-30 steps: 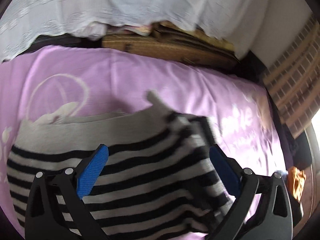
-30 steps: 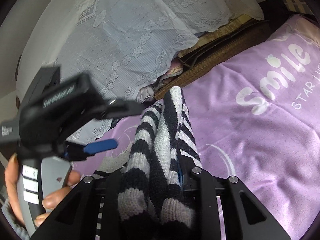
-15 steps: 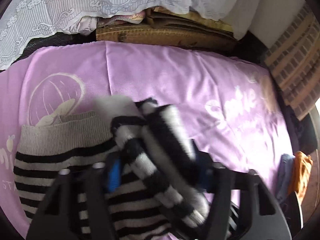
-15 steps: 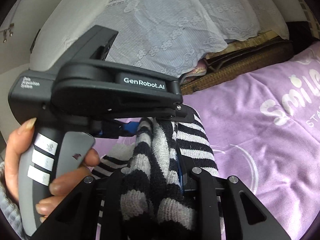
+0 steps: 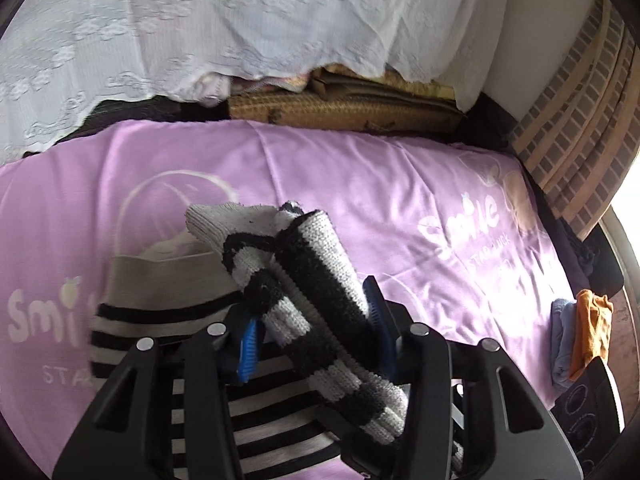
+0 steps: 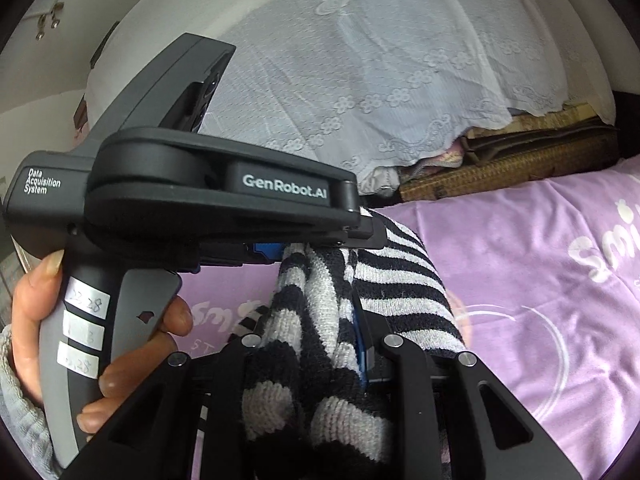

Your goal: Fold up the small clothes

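Now I see the smooth purple bedsheet (image 5: 340, 184) under the fuzzy black-and-white striped knit sweater (image 5: 280, 432); my left hand-held gripper (image 5: 316, 344), jaws just closing, clamps a bunched fold, and my right hand-held gripper (image 6: 316, 344) pinches another ridge.

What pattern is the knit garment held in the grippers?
Black and pale grey-white stripes on the knit garment, clearest in the left wrist view.

The right gripper (image 6: 320, 344) pinches a bunched striped knit garment (image 6: 316, 320) between its fingers. Just beyond the fingertips, the left gripper (image 6: 280, 250), held in a hand (image 6: 100, 340), clamps the same fabric above the purple bedsheet (image 6: 540, 280).
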`<state>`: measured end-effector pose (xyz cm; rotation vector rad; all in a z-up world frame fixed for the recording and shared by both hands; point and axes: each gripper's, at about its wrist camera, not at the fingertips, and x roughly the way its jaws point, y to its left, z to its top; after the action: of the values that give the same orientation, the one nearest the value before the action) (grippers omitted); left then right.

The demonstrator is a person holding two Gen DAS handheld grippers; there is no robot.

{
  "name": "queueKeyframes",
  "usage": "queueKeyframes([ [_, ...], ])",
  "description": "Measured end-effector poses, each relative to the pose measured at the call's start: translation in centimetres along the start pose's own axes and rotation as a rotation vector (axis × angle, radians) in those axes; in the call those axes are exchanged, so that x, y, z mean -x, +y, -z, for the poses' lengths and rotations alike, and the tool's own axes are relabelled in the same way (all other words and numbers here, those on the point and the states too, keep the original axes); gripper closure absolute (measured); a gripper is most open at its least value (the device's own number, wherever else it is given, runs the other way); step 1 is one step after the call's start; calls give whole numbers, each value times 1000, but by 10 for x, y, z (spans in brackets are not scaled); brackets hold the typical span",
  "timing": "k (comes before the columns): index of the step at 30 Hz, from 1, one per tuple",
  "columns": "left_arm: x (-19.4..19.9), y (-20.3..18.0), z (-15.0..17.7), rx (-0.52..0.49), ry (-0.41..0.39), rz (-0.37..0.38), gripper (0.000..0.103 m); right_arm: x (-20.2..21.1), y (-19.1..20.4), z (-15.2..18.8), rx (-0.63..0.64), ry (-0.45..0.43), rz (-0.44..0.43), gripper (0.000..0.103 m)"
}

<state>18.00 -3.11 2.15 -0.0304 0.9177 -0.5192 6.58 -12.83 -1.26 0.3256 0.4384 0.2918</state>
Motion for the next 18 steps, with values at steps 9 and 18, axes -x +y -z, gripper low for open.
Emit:
queueKeyframes([
  [9,28,64,22,45,-20,-52,60,-31,74,11,110,79,-3,78],
  [18,19,132,58,119,0,-11,60,-76,116,40,191,188,44,77],
])
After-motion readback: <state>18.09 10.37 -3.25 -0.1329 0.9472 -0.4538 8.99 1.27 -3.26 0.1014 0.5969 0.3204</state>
